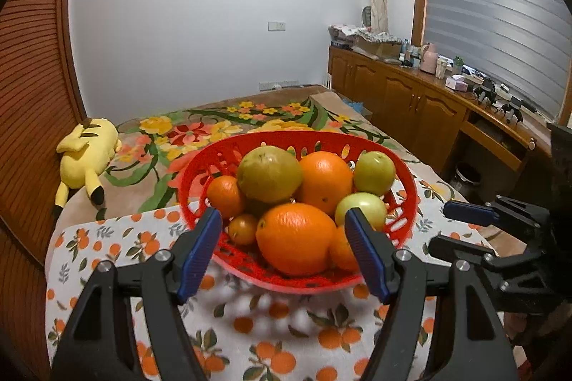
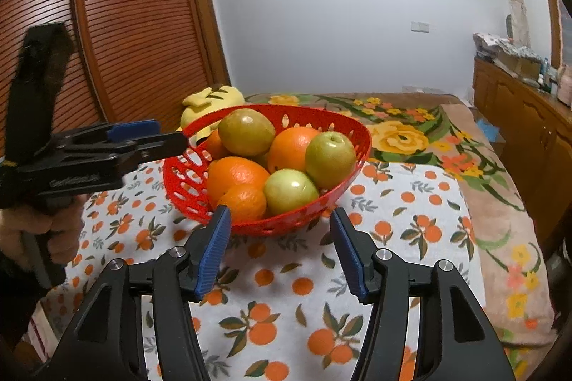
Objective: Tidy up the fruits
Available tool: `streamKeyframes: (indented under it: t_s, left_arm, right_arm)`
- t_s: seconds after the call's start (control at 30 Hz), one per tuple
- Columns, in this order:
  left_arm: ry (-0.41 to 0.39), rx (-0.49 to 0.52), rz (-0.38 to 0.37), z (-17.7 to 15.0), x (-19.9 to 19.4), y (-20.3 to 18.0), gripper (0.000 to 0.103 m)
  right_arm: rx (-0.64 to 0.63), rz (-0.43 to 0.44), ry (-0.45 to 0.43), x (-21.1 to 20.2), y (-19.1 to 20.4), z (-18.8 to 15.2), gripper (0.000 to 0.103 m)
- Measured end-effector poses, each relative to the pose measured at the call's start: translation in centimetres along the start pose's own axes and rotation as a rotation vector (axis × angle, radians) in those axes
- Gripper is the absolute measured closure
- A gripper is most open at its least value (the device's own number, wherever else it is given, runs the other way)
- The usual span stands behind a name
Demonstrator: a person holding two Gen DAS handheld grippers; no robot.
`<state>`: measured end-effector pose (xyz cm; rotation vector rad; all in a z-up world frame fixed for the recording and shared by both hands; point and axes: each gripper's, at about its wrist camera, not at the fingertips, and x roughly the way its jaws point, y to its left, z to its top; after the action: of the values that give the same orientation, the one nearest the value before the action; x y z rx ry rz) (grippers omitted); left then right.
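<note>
On the orange-print cloth stood the red basket, heaped with fruit.
Oranges and green apples filled it (a brownish pear on top); the left tongs gaped wide at its near rim, holding nothing; the right tongs likewise stood open, just short of the basket.
</note>
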<state>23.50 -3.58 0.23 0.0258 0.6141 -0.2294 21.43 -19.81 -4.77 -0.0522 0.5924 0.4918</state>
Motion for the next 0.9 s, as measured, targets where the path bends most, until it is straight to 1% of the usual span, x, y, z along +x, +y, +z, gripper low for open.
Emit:
streamKeyframes:
  t_s: [0.07,0.17,0.23,0.4,0.47,0.5,0.57,0.67,0.73,0.83,0.9]
  left_arm:
    - [-0.013,-0.006,0.005,-0.9,-1.1,-0.1,0.03]
    - [-0.024,-0.006,0.009,-1.8,-2.7,-0.2,0.028]
    - [-0.04,-0.007,0.02,-2.2,-3.8,-0.1,0.027]
    - [-0.076,-0.016,0.031,-2.9,-6.4,-0.1,0.025]
    - [-0.095,-0.017,0.036,-3.0,-7.3,-0.3,0.008]
    - [-0.115,-0.021,0.035,-3.1,-8.1,-0.4,0.007]
    - [-0.131,-0.023,0.036,-3.2,-8.9,-0.5,0.006]
    - [-0.148,-0.034,0.044,-3.1,-10.0,-0.3,0.005]
    - [-0.163,-0.04,0.044,-3.2,-10.6,-0.2,0.005]
    - [-0.172,-0.052,0.08,-3.2,-11.1,-0.4,0.005]
    - [-0.181,-0.062,0.09,-3.5,-11.5,-0.2,0.005]
  right_arm:
    - [0.003,-0.012,-0.003,-0.3,0.4,-0.4,0.039]
    - [0.005,-0.02,-0.007,-0.8,0.9,-0.9,0.037]
    - [0.002,-0.028,-0.011,-1.2,1.4,-1.2,0.036]
    - [0.001,-0.052,-0.039,-2.5,2.2,-1.3,0.029]
    - [0.002,-0.06,-0.053,-3.0,2.3,-1.1,0.025]
    - [0.002,-0.065,-0.062,-3.2,2.5,-1.1,0.024]
    - [0.005,-0.076,-0.081,-3.8,2.8,-1.0,0.018]
    - [0.001,-0.102,-0.112,-4.7,3.2,-0.7,0.014]
    - [0.002,-0.114,-0.129,-5.2,3.5,-0.5,0.013]
    - [0.001,-0.125,-0.145,-5.8,3.9,-0.3,0.012]
    - [0.0,-0.13,-0.155,-6.2,4.1,-0.2,0.012]
